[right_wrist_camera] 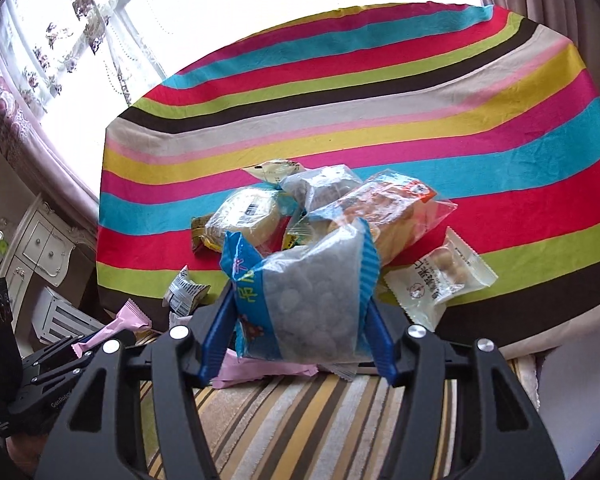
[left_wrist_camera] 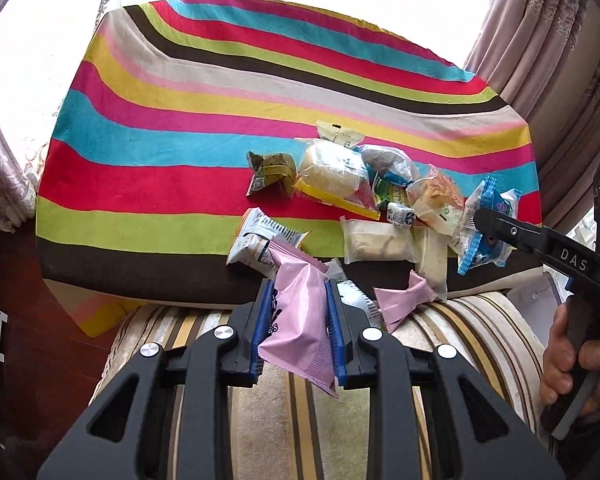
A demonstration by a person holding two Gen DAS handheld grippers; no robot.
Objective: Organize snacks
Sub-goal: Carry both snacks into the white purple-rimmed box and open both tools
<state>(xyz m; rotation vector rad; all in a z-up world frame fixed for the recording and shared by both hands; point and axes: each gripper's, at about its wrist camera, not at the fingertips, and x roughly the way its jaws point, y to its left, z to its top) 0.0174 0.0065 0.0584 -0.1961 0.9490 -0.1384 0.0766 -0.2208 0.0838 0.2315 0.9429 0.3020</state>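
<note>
Left gripper (left_wrist_camera: 296,320) jaws clamped the pink packet (left_wrist_camera: 300,312); right gripper (right_wrist_camera: 300,332) jaws held the blue-edged bag (right_wrist_camera: 300,292), both over the bench's near edge. Snack pile (left_wrist_camera: 364,192) sat just beyond on the striped cloth (left_wrist_camera: 180,120). Risk: slick film slipping out, bags dropping off that edge.

Striped cloth (left_wrist_camera: 148,168) covers the table; snack pkts (left_wrist_camera: 364,196) lie heaped near its front edge, w/ one clear pkt (right_wrist_camera: 440,280) just beside.
</note>
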